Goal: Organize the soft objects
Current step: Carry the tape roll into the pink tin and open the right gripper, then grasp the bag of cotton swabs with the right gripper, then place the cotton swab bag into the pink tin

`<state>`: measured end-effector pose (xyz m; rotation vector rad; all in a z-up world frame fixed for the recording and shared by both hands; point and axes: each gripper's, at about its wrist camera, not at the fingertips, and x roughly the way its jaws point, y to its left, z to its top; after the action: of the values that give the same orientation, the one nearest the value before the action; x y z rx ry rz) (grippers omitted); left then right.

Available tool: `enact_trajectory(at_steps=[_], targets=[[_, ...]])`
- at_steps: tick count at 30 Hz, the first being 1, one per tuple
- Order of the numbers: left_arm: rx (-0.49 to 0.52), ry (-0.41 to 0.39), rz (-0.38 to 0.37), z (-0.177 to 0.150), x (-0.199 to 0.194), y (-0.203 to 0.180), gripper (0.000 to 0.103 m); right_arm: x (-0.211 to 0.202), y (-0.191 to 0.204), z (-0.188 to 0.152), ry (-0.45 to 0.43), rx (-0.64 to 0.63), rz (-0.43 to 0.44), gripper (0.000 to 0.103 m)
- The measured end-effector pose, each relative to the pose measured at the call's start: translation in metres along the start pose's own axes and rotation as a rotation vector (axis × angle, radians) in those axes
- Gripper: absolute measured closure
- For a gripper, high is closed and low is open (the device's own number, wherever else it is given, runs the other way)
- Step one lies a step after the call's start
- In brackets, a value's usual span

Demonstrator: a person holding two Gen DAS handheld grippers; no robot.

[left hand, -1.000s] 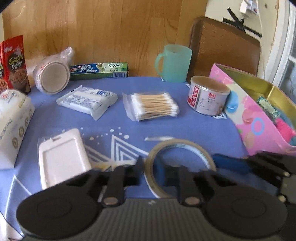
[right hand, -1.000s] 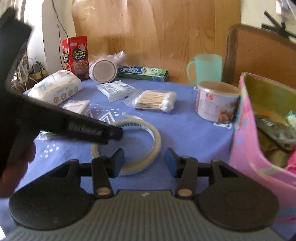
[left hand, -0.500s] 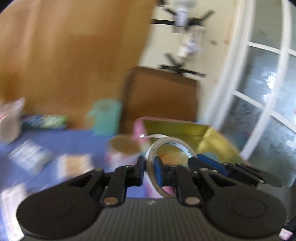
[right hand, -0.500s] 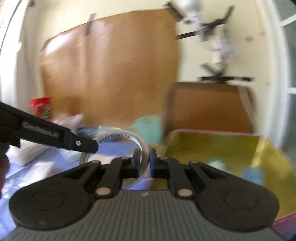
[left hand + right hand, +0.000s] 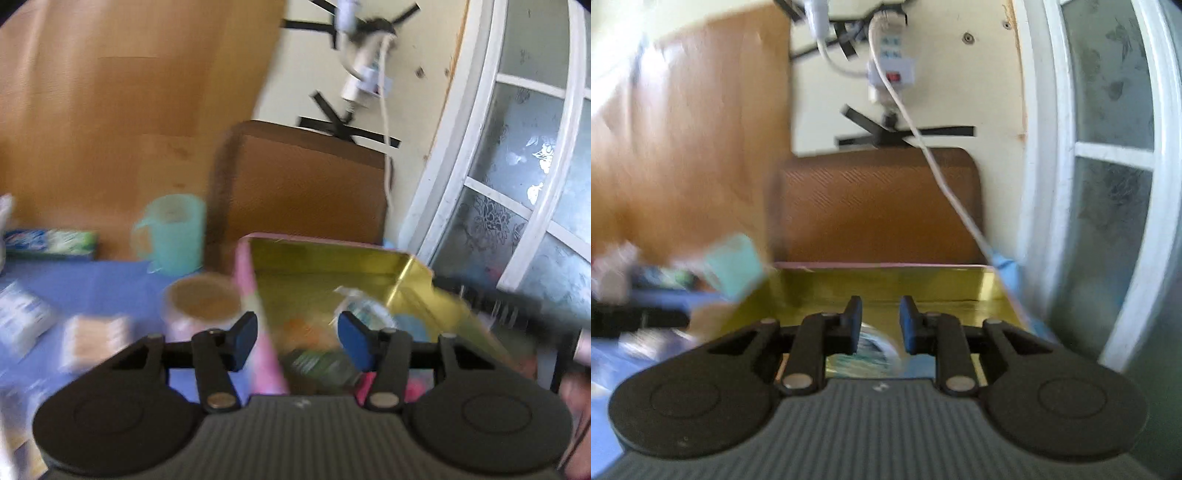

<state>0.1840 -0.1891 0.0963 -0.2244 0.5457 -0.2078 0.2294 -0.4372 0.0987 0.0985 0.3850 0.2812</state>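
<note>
The pink box (image 5: 332, 258) with a gold inside stands open at the table's right end. A clear tape roll (image 5: 364, 306) lies loose inside it, blurred, among other packets. My left gripper (image 5: 299, 341) hangs over the box's near left wall. Its jaws are opening and nothing is between the blue pads. In the right wrist view my right gripper (image 5: 881, 325) hovers over the box (image 5: 886, 284), jaws opening a little. The tape roll (image 5: 877, 350) shows just below and beyond its fingers, not pressed by them. The right gripper's dark arm (image 5: 517, 302) crosses the left wrist view's right side.
On the blue cloth left of the box are a round can (image 5: 201, 306), a teal mug (image 5: 173, 236), a bag of cotton swabs (image 5: 94, 341), a white tissue pack (image 5: 18, 319) and a toothpaste carton (image 5: 51, 242). A brown chair back (image 5: 303, 192) rises behind the box, and a glazed door stands at right.
Both grippers lifted the tape roll off the table and swung right over the pink box. Both have let go, and the roll now lies inside the box.
</note>
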Motion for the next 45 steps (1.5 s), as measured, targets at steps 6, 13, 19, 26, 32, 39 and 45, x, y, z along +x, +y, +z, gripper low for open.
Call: enact_trajectory(at_steps=[6, 13, 19, 26, 32, 39, 45], targets=[[-0.048, -0.043, 0.184, -0.054, -0.091, 0.090, 0.055, 0.003, 0.103, -0.002, 0.069, -0.076, 0.363, 0.071], [-0.202, -0.074, 0.291, -0.097, -0.164, 0.165, 0.055, 0.104, 0.214, -0.042, 0.309, -0.090, 0.362, 0.047], [-0.252, -0.083, 0.281, -0.110, -0.184, 0.190, 0.054, 0.170, 0.251, -0.081, 0.393, -0.174, 0.198, 0.028], [-0.263, -0.075, 0.184, -0.112, -0.179, 0.189, 0.054, 0.092, 0.240, -0.095, 0.420, -0.246, 0.388, 0.081], [-0.271, 0.005, 0.029, -0.107, -0.154, 0.164, 0.048, 0.013, 0.201, -0.116, 0.467, -0.158, 0.596, 0.081], [-0.250, 0.118, 0.004, -0.104, -0.114, 0.126, 0.040, -0.024, 0.181, -0.133, 0.395, -0.178, 0.568, 0.063], [-0.116, 0.101, 0.082, -0.085, -0.103, 0.104, 0.040, -0.044, 0.177, -0.135, 0.270, -0.292, 0.492, 0.030]])
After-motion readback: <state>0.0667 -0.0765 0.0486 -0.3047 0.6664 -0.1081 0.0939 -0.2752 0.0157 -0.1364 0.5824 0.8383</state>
